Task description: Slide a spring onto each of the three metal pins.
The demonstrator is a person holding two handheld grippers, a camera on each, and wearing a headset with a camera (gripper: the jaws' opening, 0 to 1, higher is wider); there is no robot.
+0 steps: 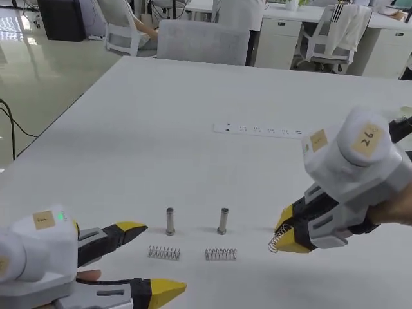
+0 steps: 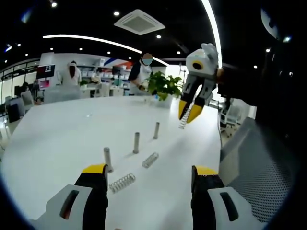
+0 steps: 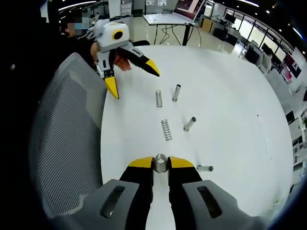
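right gripper (image 3: pixel 160 167) clamped on spring (image 1: pixel 277 242), axis tilted | third pin (image 3: pixel 204 168) upright, just beside spring's free end | left gripper (image 2: pixel 149 171) wide open, empty, farther from that pin

A white worktop (image 1: pixel 161 129) runs away from the head view, with a grey chair (image 1: pixel 203 42) at its far edge at twelve o'clock, white desks (image 1: pixel 283 38) at one o'clock and a glossy floor (image 1: pixel 38 64) at ten o'clock. In the left gripper view a strip light (image 2: pixel 86 40) and a vent (image 2: pixel 139 21) sit in the dark ceiling at twelve o'clock. A plant (image 2: pixel 163 85) stands below them, and a mesh chair (image 2: pixel 268 163) is at four o'clock.
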